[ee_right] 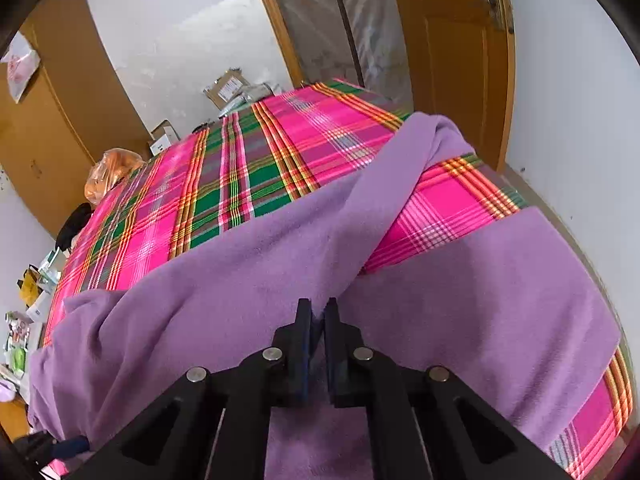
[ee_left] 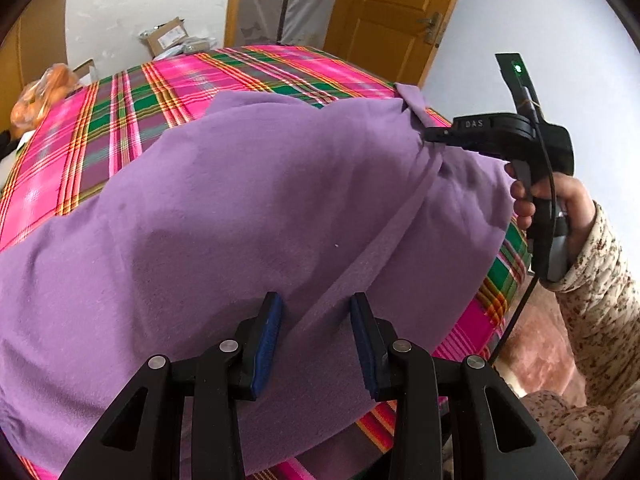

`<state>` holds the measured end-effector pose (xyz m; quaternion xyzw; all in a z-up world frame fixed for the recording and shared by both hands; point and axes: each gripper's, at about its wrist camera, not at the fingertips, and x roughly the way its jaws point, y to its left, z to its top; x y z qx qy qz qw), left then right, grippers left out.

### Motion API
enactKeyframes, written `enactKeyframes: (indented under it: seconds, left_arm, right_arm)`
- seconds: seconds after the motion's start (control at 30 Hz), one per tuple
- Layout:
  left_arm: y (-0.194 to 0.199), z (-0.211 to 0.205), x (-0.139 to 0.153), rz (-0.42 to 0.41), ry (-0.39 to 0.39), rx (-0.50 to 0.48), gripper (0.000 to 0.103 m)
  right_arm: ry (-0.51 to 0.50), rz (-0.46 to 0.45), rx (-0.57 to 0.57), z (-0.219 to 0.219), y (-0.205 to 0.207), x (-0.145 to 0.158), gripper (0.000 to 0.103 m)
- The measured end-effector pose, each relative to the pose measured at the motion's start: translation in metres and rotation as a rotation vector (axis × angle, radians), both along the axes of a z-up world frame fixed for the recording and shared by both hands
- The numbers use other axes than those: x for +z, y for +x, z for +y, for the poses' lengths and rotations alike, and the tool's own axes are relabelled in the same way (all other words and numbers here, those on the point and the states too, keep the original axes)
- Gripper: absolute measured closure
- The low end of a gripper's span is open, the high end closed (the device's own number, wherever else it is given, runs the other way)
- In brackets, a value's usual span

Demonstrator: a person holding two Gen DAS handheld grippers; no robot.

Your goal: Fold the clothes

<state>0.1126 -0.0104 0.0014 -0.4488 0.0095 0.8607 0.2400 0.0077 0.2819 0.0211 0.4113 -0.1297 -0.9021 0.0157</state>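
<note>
The soft purple fleece garment (ee_left: 248,208) lies spread over the bed's pink, green and orange plaid cover (ee_left: 132,120), reaching from the near edge toward the far right corner. The right gripper (ee_right: 318,316) has its blue-padded jaws pinched together on a raised ridge of the purple cloth, and in the left wrist view its black nose bites a gathered knot of fabric (ee_left: 420,120) at the garment's far right end, with the person's hand (ee_left: 560,204) and floral sleeve (ee_left: 600,280) behind it. The left gripper (ee_left: 316,332) hovers with its jaws apart, straddling a diagonal fold line or hem (ee_left: 384,240) but not pressing on it.

The step in hand looks like taking a second hold so the cloth can be lifted and folded over. To do it well, the left gripper should probably close on that diagonal edge, catching all layers rather than only the top one, while the right keeps its pinch firm so the fabric stays taut between the two holds.

The garment's long axis seems to run across the bed, from lower left to the bunched end at upper right in the left wrist view; which end is collar or hem cannot be told.
</note>
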Motion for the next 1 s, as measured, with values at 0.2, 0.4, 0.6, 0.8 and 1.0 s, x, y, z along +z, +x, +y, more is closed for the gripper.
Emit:
enactKeyframes:
  seconds: [0.2,0.4,0.6,0.8,1.0]
  left_arm:
    - [-0.002,0.008,-0.002,0.008,-0.028,-0.031,0.066]
    - [-0.006,0.009,-0.004,0.008,-0.02,-0.005,0.066]
    - [-0.008,0.012,-0.004,0.025,-0.058,0.016,0.084]
    - [-0.004,0.007,0.006,0.061,-0.015,0.05,0.097]
    - [0.01,0.0,0.029,0.135,0.038,0.075,0.098]
  right_arm:
    - [-0.038,0.018,-0.012,0.008,0.008,0.001,0.097]
    - [-0.058,-0.009,-0.009,0.009,0.0,-0.011,0.097]
    - [-0.075,0.027,0.002,0.01,0.003,-0.005,0.098]
    - [-0.095,0.114,0.0,0.012,0.017,0.02,0.098]
    - [-0.1,0.212,-0.004,0.014,0.037,0.05,0.098]
